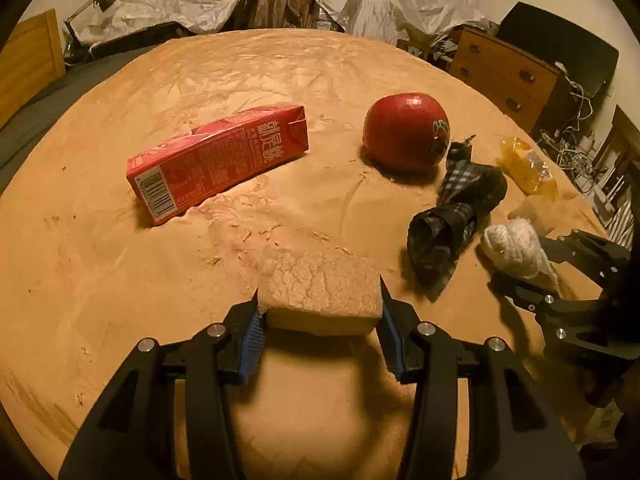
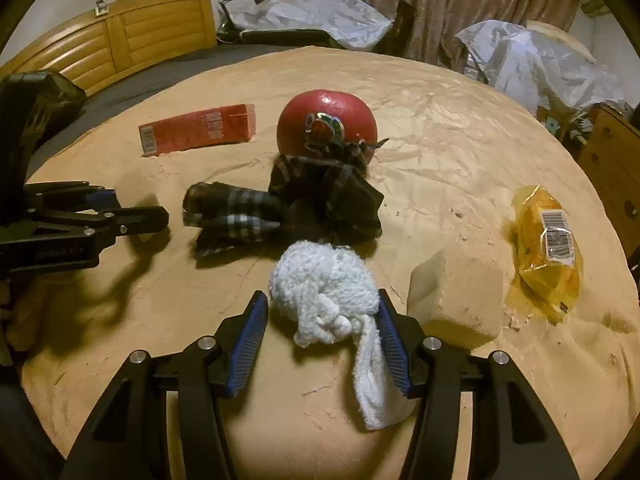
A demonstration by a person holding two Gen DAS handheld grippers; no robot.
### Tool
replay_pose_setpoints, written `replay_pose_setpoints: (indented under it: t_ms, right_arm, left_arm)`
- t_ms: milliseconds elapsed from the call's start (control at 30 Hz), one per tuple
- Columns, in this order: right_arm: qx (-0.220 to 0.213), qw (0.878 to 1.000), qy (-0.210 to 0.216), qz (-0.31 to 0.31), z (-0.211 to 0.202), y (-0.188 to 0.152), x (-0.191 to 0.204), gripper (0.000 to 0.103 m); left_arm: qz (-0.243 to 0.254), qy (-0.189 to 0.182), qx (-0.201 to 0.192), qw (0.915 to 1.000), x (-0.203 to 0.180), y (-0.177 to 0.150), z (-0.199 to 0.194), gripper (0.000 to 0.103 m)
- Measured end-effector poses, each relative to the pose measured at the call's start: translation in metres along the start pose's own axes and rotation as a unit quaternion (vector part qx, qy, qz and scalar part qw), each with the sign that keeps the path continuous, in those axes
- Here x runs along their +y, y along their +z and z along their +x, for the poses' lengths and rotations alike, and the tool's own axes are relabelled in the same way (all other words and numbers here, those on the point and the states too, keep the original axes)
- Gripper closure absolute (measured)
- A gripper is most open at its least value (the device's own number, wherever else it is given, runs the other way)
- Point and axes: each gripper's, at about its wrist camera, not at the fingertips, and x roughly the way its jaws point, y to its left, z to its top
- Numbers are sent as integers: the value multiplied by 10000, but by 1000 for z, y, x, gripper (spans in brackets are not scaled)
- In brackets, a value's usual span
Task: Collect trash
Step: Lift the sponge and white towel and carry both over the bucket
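Ahead and left of the left gripper point(image 1: 320, 308), a red carton point(image 1: 218, 160) lies on its side, closed, its contents hidden. That gripper, pitched downward, clamps a tan sponge block point(image 1: 324, 300) between its blue pads. Beside it the right gripper point(image 2: 322, 312), likewise pitched downward, pinches a balled white cloth point(image 2: 324, 284), with a yellow wrapper point(image 2: 546, 248) to its right.

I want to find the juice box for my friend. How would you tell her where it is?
Look at the big tan sheet on the bed. On it, left of the red apple, lies a long carton on its side. It is the only boxy red thing there, with white print and a barcode on its near end.
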Motion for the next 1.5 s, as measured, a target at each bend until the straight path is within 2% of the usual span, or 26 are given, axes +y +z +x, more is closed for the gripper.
replay_pose_setpoints:
  t_ms: [67, 167, 367, 533, 700, 933, 1133, 1500]
  right_arm:
    - [-37, 10000, -56, 47, -1, 0, 0, 55]
    - [-145, 9996, -117, 219, -8, -2, 0, 61]
    - [-459, 9966, -128, 671, -42, -19, 6, 62]
    - [-851, 9917, -258, 926, -87, -42, 22, 62]
    - [-1426, 9821, -436, 1152, -147, -55, 36, 62]
    - [-2124, 9648, -763, 1349, -220, -68, 52, 61]
    - [-2427, 9553, -952, 1394, -264, -75, 63, 61]
    - [-2504, 9536, -1025, 1319, -303, -83, 73, 61]
  left_arm:
    - [48, 53, -29, 10000, -2, 0, 0, 56]
    - [-3, 90, -87, 9999, -2, -3, -6, 56]
    - [111, 247, -430, 9987, -13, -17, -41, 56]
    - [297, 305, -821, 9957, -36, -33, -82, 56]
    - [438, 364, -1349, 9892, -61, -43, -129, 56]
    - [241, 534, -2111, 9757, -84, -46, -188, 56]
    - [200, 418, -2361, 9706, -101, -51, -215, 56]
    - [357, 305, -2472, 9678, -119, -55, -232, 56]
